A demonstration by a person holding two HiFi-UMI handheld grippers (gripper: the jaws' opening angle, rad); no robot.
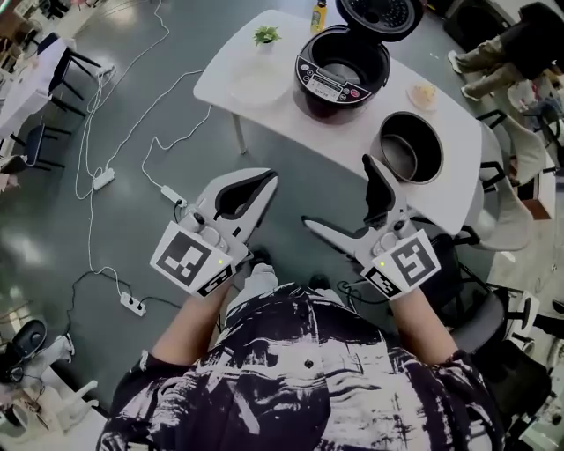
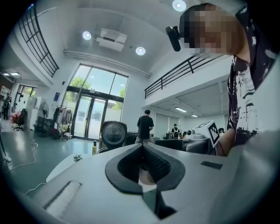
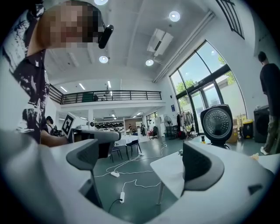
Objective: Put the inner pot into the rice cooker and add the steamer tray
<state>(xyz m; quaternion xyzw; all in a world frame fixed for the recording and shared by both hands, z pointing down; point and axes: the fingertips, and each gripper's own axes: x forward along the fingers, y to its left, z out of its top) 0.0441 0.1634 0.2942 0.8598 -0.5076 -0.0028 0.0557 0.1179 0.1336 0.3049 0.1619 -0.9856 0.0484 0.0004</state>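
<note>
A black rice cooker (image 1: 339, 75) stands on the white table (image 1: 282, 123) with its lid up and its cavity bare. The dark inner pot (image 1: 410, 145) sits on the table to its right, near the table's front edge. A white round tray (image 1: 256, 88) lies left of the cooker. Both grippers hang over the floor, short of the table. My left gripper (image 1: 270, 179) is shut with nothing in it, its pads meeting (image 2: 142, 146). My right gripper (image 1: 339, 194) stands wide open and empty (image 3: 146, 159), just below the pot.
A small potted plant (image 1: 266, 35), a yellow bottle (image 1: 318, 16) and a small dish (image 1: 423, 95) share the table. White cables and power strips (image 1: 132, 304) trail over the floor at left. A seated person (image 1: 511, 53) and chairs (image 1: 515, 220) crowd the right side.
</note>
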